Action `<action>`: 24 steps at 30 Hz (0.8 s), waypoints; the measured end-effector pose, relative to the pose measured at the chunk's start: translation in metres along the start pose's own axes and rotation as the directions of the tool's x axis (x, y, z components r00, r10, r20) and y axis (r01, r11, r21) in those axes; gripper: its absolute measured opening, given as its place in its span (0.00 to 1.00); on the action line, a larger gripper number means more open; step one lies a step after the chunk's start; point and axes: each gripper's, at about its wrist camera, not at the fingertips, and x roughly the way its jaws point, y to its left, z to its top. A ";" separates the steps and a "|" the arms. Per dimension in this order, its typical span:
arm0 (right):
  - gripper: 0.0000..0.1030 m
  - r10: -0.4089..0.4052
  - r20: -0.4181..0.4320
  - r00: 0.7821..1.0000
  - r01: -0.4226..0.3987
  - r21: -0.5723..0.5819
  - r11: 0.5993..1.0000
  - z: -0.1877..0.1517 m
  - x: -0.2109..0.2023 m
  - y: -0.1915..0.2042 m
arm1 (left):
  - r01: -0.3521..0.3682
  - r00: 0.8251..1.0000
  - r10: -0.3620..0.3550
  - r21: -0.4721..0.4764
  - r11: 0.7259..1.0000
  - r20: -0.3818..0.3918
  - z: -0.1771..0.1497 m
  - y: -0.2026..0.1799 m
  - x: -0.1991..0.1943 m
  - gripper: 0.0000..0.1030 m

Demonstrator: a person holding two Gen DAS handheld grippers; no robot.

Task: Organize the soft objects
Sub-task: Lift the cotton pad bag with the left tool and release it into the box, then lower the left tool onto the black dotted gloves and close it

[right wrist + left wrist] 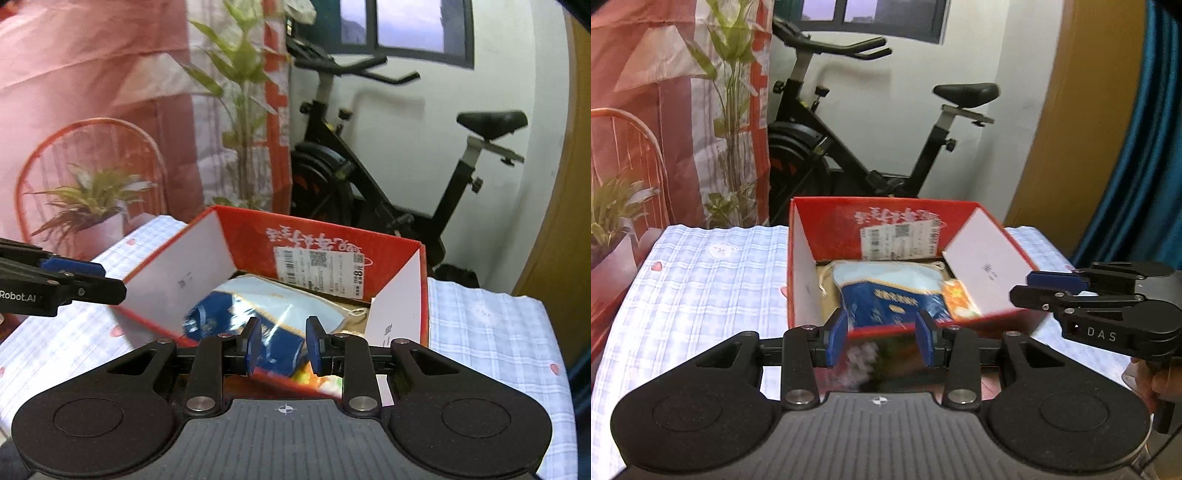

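Observation:
An open red cardboard box [827, 218] [321, 236] stands on a blue-and-white checked cloth [713, 266] [491, 332]. Inside lie a soft blue and pale-blue packet [890, 295] [280, 306], a beige drawstring pouch [824, 275] [354, 318] partly under it, and an orange packet [960, 295]. My left gripper [882, 336] [110, 280] hovers at the box's near wall, jaws apart with nothing between them. At the box's right side, the right gripper [282, 345] [1021, 286] has a narrow gap between its pads and holds nothing.
White inner flaps [986, 258] [184, 266] lean over the box's sides. A black exercise bike [886, 147] [369, 184] stands behind the box, potted plants [613, 206] [92, 199] and a red wire chair to the left. A hand [1160, 380] grips the right tool's handle.

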 end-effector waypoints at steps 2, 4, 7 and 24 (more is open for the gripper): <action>0.25 0.023 0.012 1.000 -0.023 -0.012 1.000 -0.011 -0.017 0.007 | 0.013 1.000 -0.013 -0.001 1.000 0.010 -0.015 -0.004 -0.011 0.40; 0.25 0.047 0.006 0.999 -0.047 -0.018 0.999 -0.025 -0.029 0.014 | 0.025 1.000 -0.025 0.007 1.000 0.013 -0.032 -0.008 -0.017 0.40; 0.25 0.070 -0.027 0.997 -0.071 -0.011 0.997 -0.050 -0.041 0.022 | 0.011 1.000 -0.011 0.013 1.000 0.003 -0.060 -0.012 -0.020 0.40; 0.29 0.030 -0.134 0.990 -0.022 0.062 0.998 -0.170 -0.057 0.043 | 0.014 0.997 -0.017 -0.035 0.999 -0.075 -0.142 -0.020 0.001 0.40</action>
